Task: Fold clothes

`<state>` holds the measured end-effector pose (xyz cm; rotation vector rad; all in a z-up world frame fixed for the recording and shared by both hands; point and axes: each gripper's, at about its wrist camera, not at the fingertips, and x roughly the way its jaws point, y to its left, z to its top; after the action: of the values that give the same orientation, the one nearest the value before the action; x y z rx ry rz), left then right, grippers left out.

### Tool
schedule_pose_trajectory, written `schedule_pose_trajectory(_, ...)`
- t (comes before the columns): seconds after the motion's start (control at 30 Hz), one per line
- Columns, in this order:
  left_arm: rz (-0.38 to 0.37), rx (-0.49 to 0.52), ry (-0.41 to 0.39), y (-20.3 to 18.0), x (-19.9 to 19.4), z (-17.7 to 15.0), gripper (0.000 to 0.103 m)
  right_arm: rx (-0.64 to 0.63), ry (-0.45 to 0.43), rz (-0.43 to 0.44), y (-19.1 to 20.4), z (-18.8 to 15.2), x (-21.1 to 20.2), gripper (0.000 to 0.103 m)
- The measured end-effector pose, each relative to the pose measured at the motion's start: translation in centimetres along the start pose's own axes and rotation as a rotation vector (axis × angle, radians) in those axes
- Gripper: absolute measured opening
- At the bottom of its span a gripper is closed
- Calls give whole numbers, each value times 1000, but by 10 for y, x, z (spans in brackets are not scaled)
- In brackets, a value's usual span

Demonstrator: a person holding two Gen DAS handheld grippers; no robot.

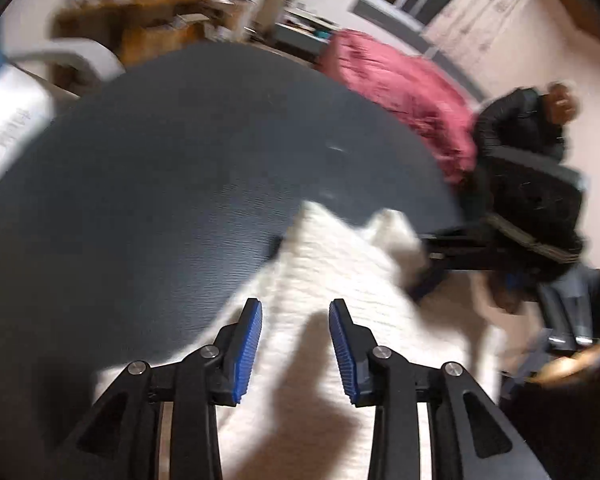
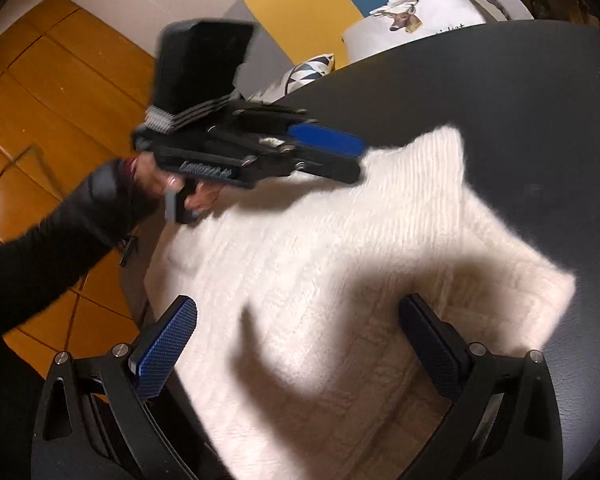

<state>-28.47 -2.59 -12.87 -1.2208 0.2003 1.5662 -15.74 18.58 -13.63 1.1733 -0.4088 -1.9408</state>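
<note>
A dark round table (image 2: 520, 128) carries a cream knitted sweater (image 2: 340, 260), folded into a rough block on the near side of the table, with orange floor tiles (image 2: 60, 100) beyond the table's edge. Above the sweater, the right hand-held gripper (image 2: 296, 344) stands wide open and holds nothing. The left hand-held gripper (image 1: 295, 320) is about half open over the sweater, empty.

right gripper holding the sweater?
No. The right gripper stands wide open above the white sweater, its pads clear of the knit.
</note>
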Motion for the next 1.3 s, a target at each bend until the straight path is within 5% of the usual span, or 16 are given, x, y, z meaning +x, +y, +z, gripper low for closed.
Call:
schedule_pose_trajectory(0.33,-254,-6,43,14,8,11,33,9,-67,71,-10,-14,-4,103)
schedule_pose_trajectory(0.4,-266,17,27,6,4,14,20,5,-66,65,-7,-17,-7,103)
schedule_pose_trajectory(0.67,-111,85,-132,-18,-12,13,8,-85,-54,-18,37,-21,-15,103)
schedule_pose_trajectory(0.77,25,82,-129,-23,4,13,8,-164,-24,23,57,-25,-8,103)
schedule_pose_trajectory(0.8,72,81,-117,-24,11,14,8,-171,21,-23,58,-29,-1,103)
schedule_pose_trajectory(0.9,207,74,-67,-27,28,20,10,-170,83,-147,47,-48,16,102)
schedule_pose_trajectory(1.03,291,63,-112,-41,7,18,23,-164,51,-165,49,-58,10,102)
schedule_pose_trajectory(1.17,323,-12,-210,-39,-54,-18,24,-187,81,-198,59,-60,5,103)
schedule_pose_trajectory(1.3,363,37,-132,-49,-67,-68,24,-306,34,-210,87,-50,-11,103)
